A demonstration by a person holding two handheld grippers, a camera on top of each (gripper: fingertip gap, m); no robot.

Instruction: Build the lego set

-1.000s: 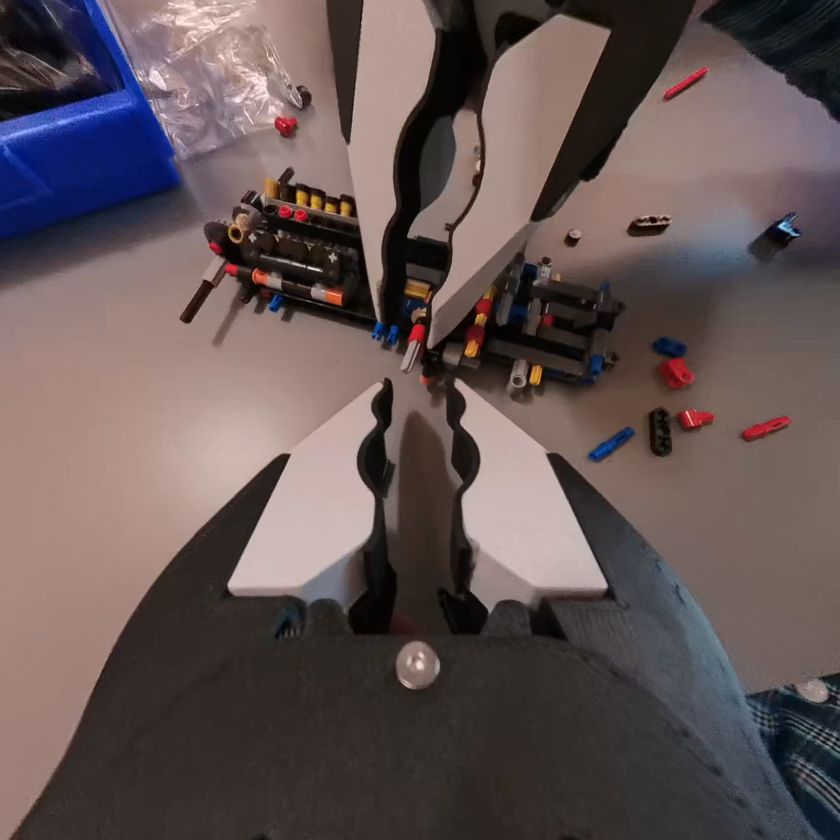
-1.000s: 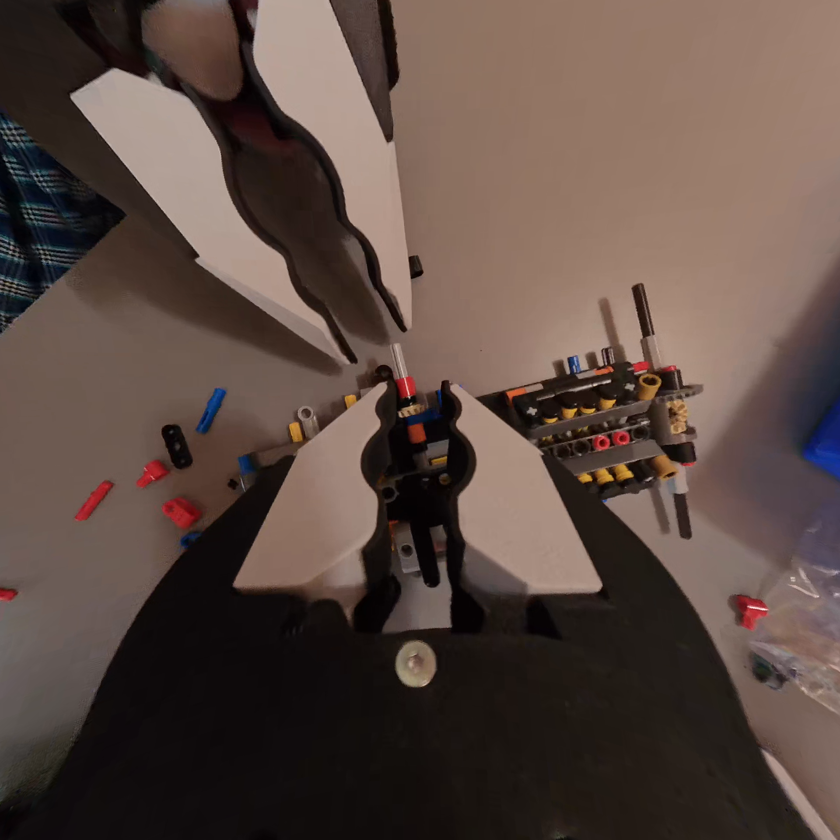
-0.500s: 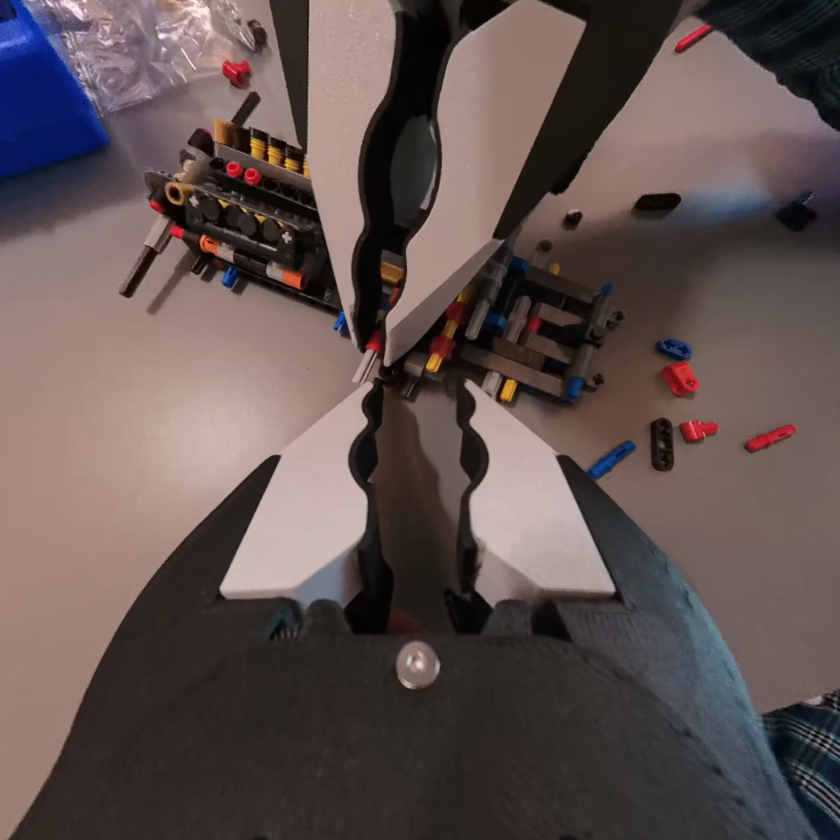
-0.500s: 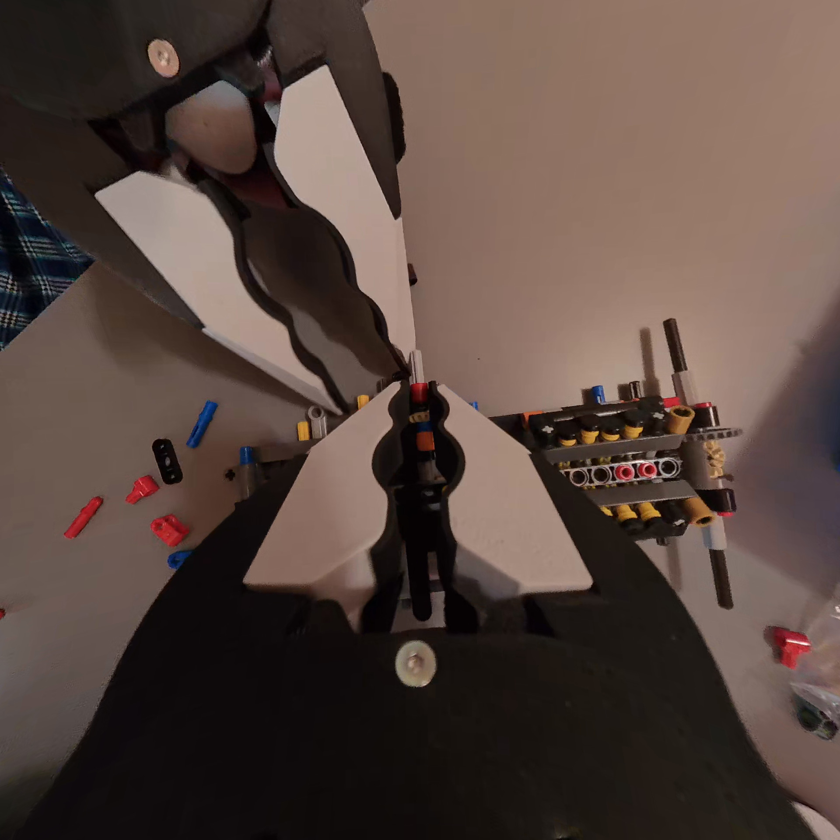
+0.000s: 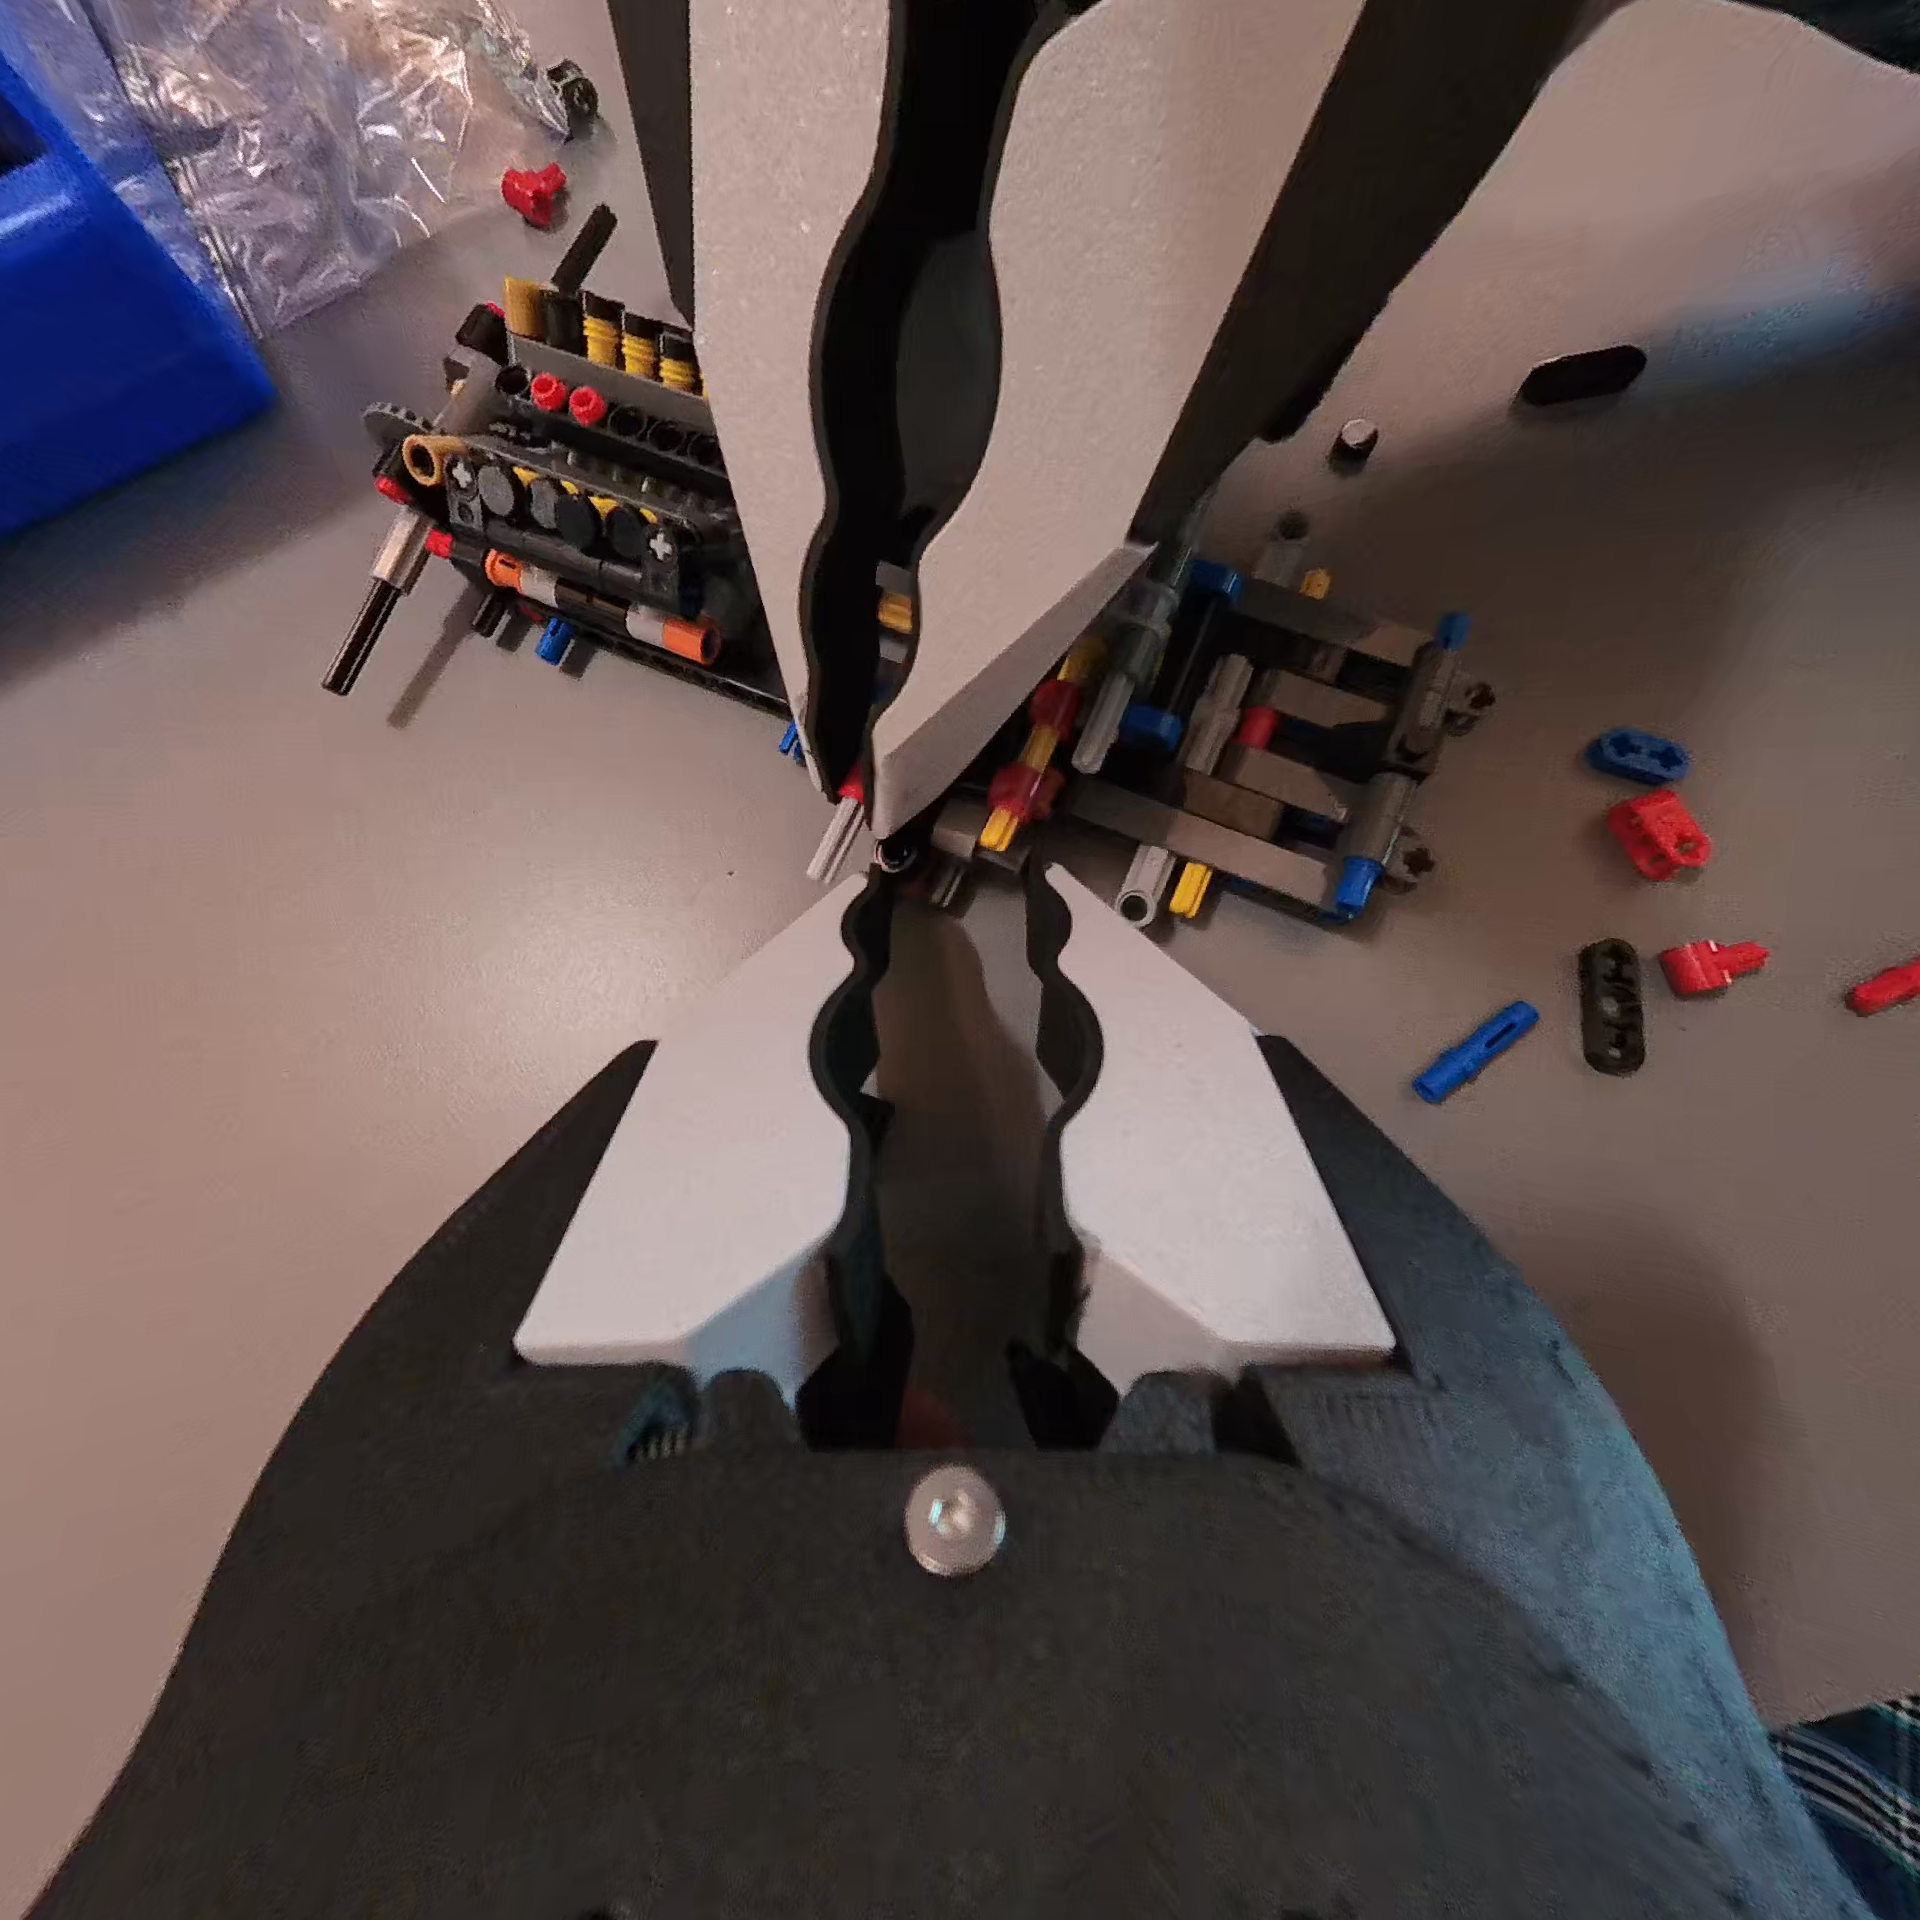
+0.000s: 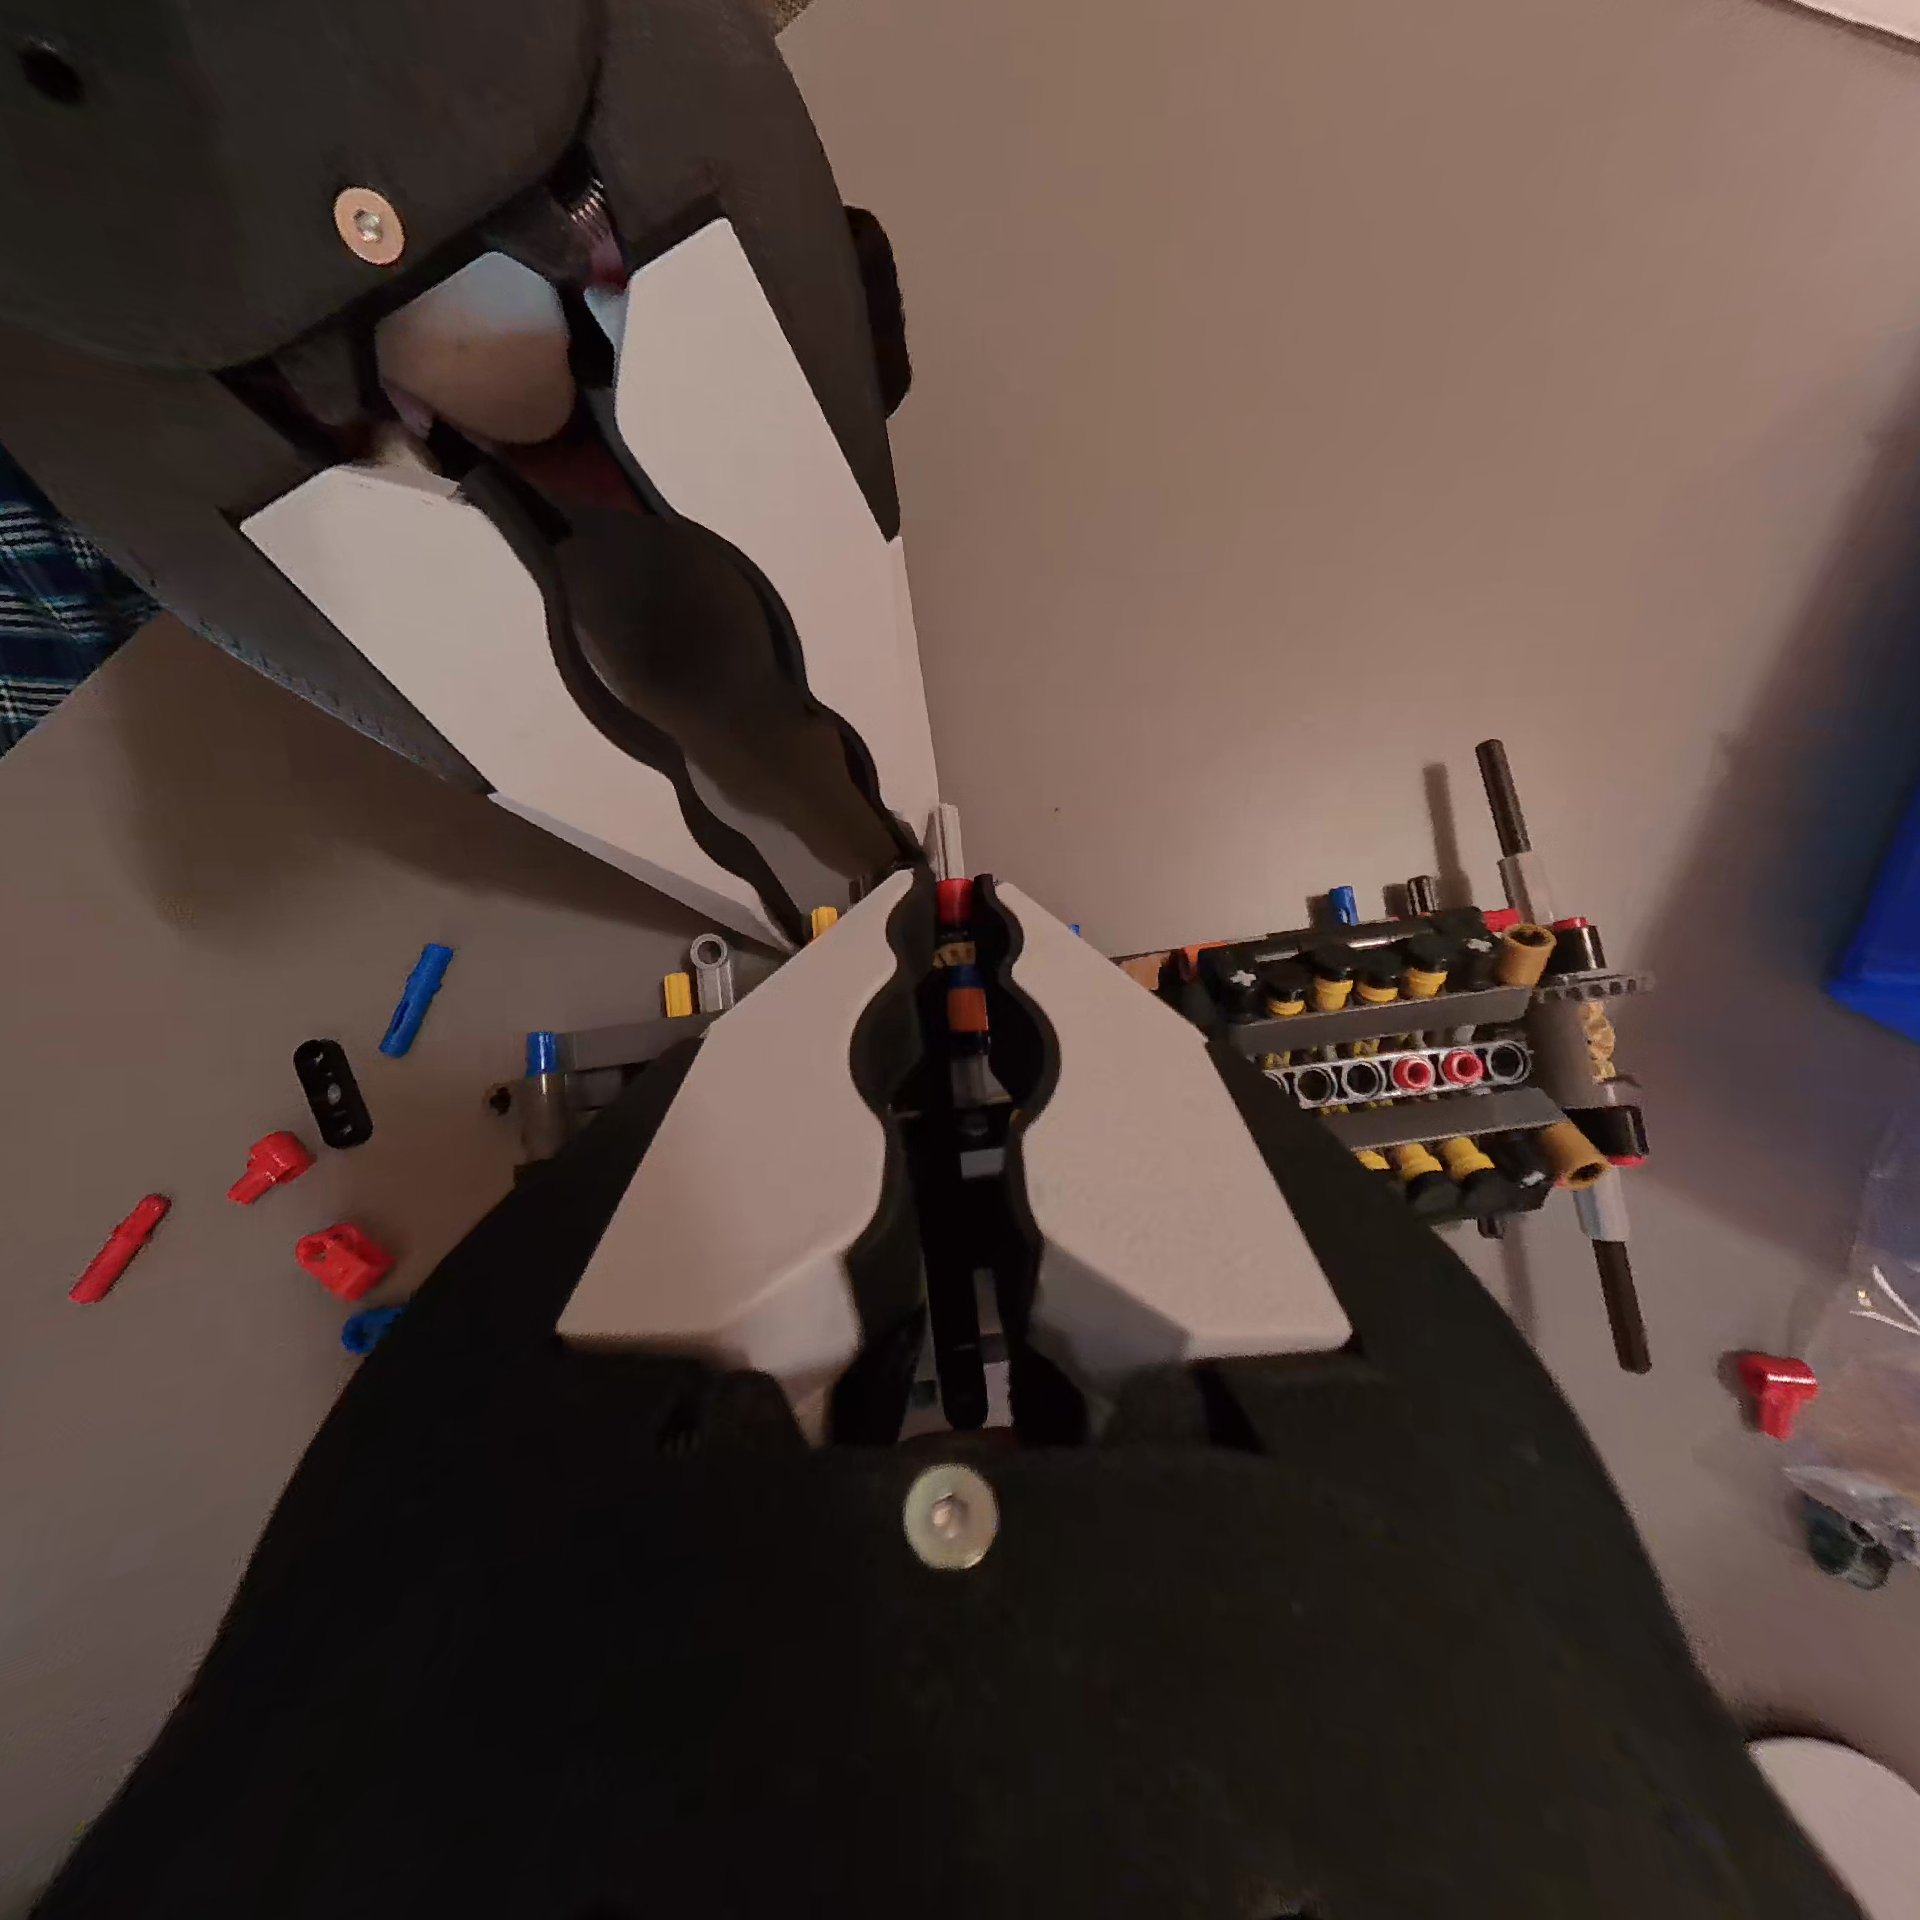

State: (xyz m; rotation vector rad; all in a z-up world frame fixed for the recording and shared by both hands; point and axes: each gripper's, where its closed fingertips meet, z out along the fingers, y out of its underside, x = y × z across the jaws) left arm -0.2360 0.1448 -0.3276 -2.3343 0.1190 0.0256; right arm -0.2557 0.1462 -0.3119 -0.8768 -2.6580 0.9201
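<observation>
Right gripper clamps the model; left gripper, half open and empty, faces its grey pin.

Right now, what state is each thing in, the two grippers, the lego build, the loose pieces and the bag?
left gripper: open, empty, fingers near the axle tip
right gripper: shut on the lego assembly
lego assembly: partly built, lying on the table
grey axle: sticking out past the right fingers
loose pieces: scattered on the table, unattached
plastic bag: crumpled beside the blue bin
</observation>
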